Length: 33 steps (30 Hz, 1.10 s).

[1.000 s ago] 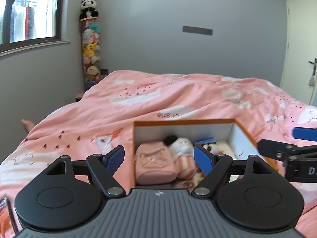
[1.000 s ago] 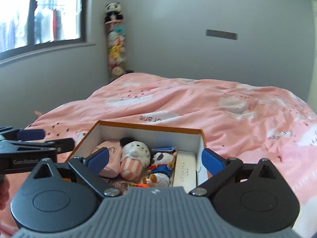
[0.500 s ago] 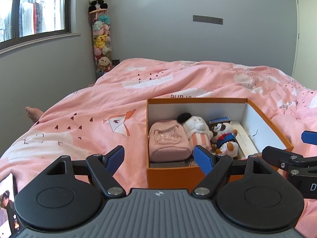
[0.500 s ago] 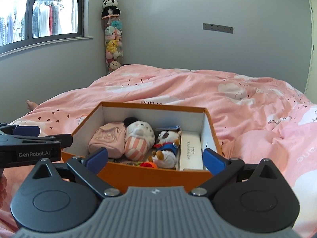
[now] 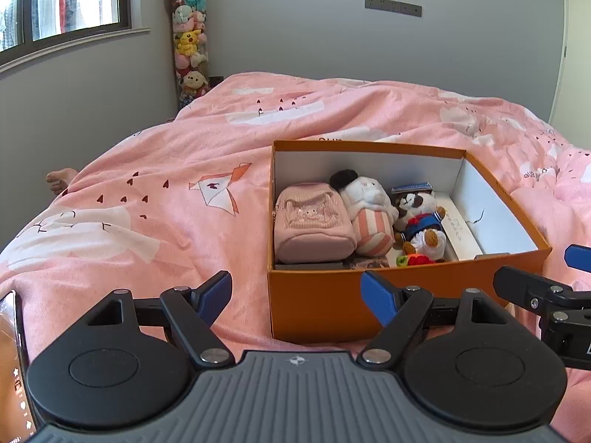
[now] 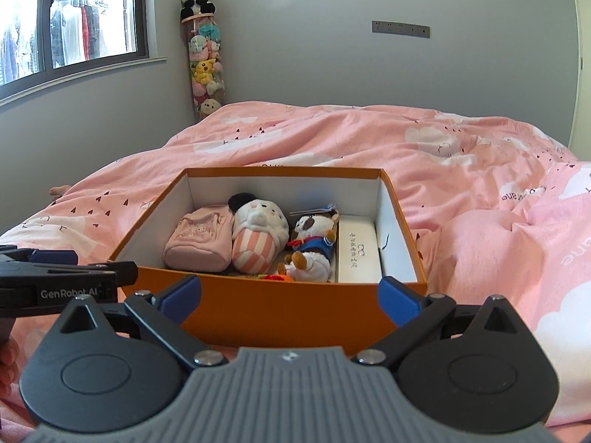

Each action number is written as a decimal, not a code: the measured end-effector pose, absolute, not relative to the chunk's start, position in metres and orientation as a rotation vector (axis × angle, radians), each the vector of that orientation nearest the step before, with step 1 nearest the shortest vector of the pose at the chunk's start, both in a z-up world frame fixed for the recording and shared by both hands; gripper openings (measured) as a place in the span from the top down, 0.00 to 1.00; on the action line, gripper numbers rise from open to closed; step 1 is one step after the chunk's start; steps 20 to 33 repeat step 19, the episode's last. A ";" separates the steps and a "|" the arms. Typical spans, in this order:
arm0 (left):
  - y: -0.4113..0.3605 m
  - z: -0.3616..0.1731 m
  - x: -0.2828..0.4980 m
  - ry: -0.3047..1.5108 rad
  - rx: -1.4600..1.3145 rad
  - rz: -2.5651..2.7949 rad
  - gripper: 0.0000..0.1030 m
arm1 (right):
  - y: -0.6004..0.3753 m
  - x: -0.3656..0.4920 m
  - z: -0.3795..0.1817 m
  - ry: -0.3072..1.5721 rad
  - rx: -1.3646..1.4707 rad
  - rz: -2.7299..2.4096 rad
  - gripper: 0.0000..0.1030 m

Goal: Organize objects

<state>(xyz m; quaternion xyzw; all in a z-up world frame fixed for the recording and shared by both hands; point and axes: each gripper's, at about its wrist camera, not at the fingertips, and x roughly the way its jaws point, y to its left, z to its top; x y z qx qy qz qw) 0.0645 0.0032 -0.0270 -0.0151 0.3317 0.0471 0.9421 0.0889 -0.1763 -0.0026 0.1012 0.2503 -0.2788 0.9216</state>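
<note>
An open orange box (image 5: pixel 325 306) (image 6: pixel 280 313) sits on the pink bed. Inside lie a pink pouch (image 5: pixel 310 221) (image 6: pixel 197 240), a white plush with striped trousers (image 5: pixel 369 214) (image 6: pixel 258 232), a small sailor plush (image 5: pixel 421 221) (image 6: pixel 314 243) and a white case (image 6: pixel 358 254) (image 5: pixel 458 232). My left gripper (image 5: pixel 297 295) is open and empty, in front of the box's near left corner. My right gripper (image 6: pixel 290 297) is open and empty, in front of the box's near wall. Each gripper shows at the edge of the other's view.
A pink duvet (image 5: pixel 166 192) (image 6: pixel 480 184) covers the bed. A tall tube of plush toys (image 5: pixel 188 44) (image 6: pixel 203 62) stands in the far corner under a window. A phone screen (image 5: pixel 11 361) shows at the lower left. A bare foot (image 5: pixel 59 179) lies at the bed's left edge.
Both grippers have risen and pulled back, so the box's inside and its near wall now show. Both stay open and empty.
</note>
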 end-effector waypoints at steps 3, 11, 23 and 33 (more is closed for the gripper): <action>0.001 -0.027 0.063 0.679 -0.024 0.094 0.10 | -0.178 0.089 -0.003 0.518 0.213 -0.570 0.01; -0.001 -0.026 0.062 0.674 -0.015 0.085 0.10 | -0.180 0.088 -0.005 0.527 0.229 -0.571 0.01; -0.002 -0.024 0.062 0.666 -0.012 0.091 0.10 | -0.179 0.088 -0.006 0.533 0.225 -0.568 0.01; -0.002 -0.024 0.062 0.666 -0.012 0.091 0.10 | -0.179 0.088 -0.006 0.533 0.225 -0.568 0.01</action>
